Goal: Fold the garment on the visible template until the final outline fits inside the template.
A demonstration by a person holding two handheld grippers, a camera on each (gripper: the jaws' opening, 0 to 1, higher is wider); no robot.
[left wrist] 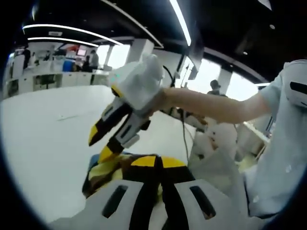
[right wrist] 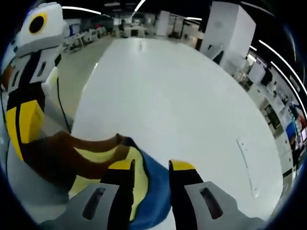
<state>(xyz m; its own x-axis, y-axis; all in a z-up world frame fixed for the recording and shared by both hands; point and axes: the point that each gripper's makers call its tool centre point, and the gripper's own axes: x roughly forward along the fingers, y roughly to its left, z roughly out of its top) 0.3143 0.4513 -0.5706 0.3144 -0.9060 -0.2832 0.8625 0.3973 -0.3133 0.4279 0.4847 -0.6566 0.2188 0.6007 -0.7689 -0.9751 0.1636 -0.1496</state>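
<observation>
A brown, yellow and blue garment point(left wrist: 112, 170) lies bunched on the white table point(left wrist: 43, 143), right at the tips of my left gripper point(left wrist: 158, 162). That gripper's jaws stand close together, shut on the cloth. In the right gripper view it enters from the left as the left gripper point(right wrist: 21, 127), holding the brown part of the garment point(right wrist: 86, 155). My right gripper point(right wrist: 152, 166) is open, with the blue edge of the cloth lying in the gap. A hand wrapped in white holds the right gripper point(left wrist: 100, 145) just above the bunched cloth.
A person's bare arm point(left wrist: 211, 105) and white shirt point(left wrist: 283, 143) are on the right. A dark cable point(left wrist: 183, 136) hangs past the table's far edge. A broad bare stretch of table point(right wrist: 192, 105) carries a faint thin mark point(right wrist: 244, 155). Office desks stand behind.
</observation>
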